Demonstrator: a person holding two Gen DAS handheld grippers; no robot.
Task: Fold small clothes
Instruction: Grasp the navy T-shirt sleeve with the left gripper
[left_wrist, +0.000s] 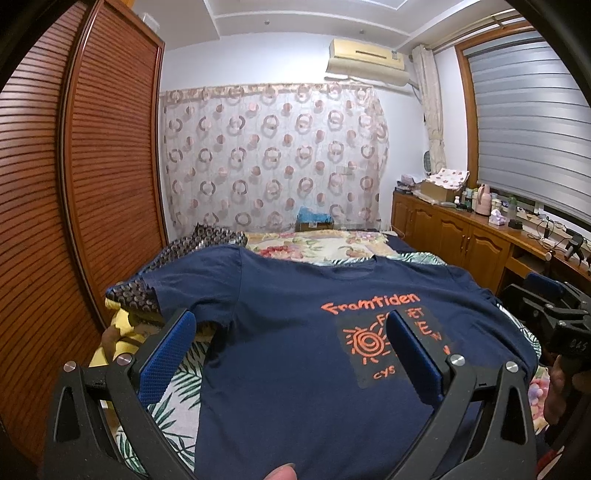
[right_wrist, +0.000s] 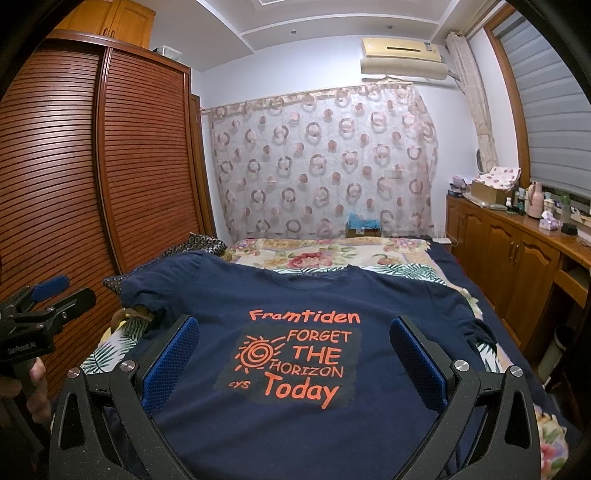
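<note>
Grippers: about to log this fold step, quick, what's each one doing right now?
Left gripper: open, holding nothing, above the navy T-shirt.
Right gripper: open, holding nothing, above the same shirt.

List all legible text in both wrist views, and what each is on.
"Framtiden" – navy T-shirt, orange print, top line
"FORGET THE HORIZON Today" – dark patch on the shirt chest, beside a sun spiral
"cys" – small, left of "Today"
White lettering on the left gripper body: too blurred to read
Marking on the right gripper body: too blurred to read
Sticker on the air conditioner: too small to read
</note>
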